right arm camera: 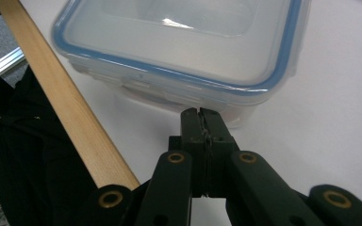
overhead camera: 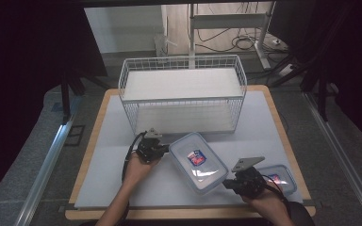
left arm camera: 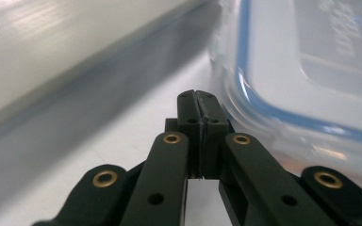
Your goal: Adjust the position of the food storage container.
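The table (overhead camera: 273,106) is a wooden board with a pale edge strip, covered by a smooth white sheet. At its far end stands a white wire basket (overhead camera: 183,92), box-shaped, with a thin grid mesh and a flat white floor.

Just in front of the basket, slightly right of its middle, lies the large food container (overhead camera: 198,162): a rounded rectangle of clear plastic with a blue seal ring under the lid and a red and blue label on top. It sits at an angle to the basket's front. In the left gripper view its wall is blurred and cut off by the frame.

A smaller container (overhead camera: 278,178) of the same kind lies farther from the basket, near the table's front right corner; the right hand hides part of it.

The left gripper (overhead camera: 162,149) rests just beside the large container's corner nearest the basket, its black jaws pressed together with nothing between them; whether the tips touch the plastic is hard to tell. The right gripper (overhead camera: 228,184) sits at the opposite corner, jaws likewise closed and empty, tips just short of the wall.
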The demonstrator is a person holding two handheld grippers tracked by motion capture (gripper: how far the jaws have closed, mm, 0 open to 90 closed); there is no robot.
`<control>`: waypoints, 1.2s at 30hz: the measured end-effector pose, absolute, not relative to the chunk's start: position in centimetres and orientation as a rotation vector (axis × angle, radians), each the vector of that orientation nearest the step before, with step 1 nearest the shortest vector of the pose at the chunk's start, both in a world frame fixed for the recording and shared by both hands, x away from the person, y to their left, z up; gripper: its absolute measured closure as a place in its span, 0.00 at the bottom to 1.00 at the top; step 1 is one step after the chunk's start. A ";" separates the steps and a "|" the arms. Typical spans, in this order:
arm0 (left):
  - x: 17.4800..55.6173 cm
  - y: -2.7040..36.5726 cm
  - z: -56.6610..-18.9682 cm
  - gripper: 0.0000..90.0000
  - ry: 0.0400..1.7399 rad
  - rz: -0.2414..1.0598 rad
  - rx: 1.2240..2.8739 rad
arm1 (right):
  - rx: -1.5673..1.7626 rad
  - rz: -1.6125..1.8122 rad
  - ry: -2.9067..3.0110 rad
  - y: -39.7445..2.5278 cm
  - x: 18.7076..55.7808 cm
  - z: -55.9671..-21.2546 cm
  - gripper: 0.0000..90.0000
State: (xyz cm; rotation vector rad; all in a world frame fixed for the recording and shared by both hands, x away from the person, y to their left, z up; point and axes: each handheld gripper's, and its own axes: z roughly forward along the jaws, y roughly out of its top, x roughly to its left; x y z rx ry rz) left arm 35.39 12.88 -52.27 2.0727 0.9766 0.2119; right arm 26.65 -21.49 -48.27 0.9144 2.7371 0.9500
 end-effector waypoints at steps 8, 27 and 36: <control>34.4 13.3 -52.2 1.00 0.986 0.191 2.070 | 0.990 0.881 2.692 -21.5 27.7 -48.4 0.99; 34.5 13.6 -52.0 1.00 0.990 0.190 2.072 | 1.163 0.810 2.597 -21.4 31.0 -48.6 0.99; 31.3 14.2 -51.8 1.00 1.015 0.175 2.086 | 1.181 0.791 2.586 -21.0 32.5 -48.8 0.99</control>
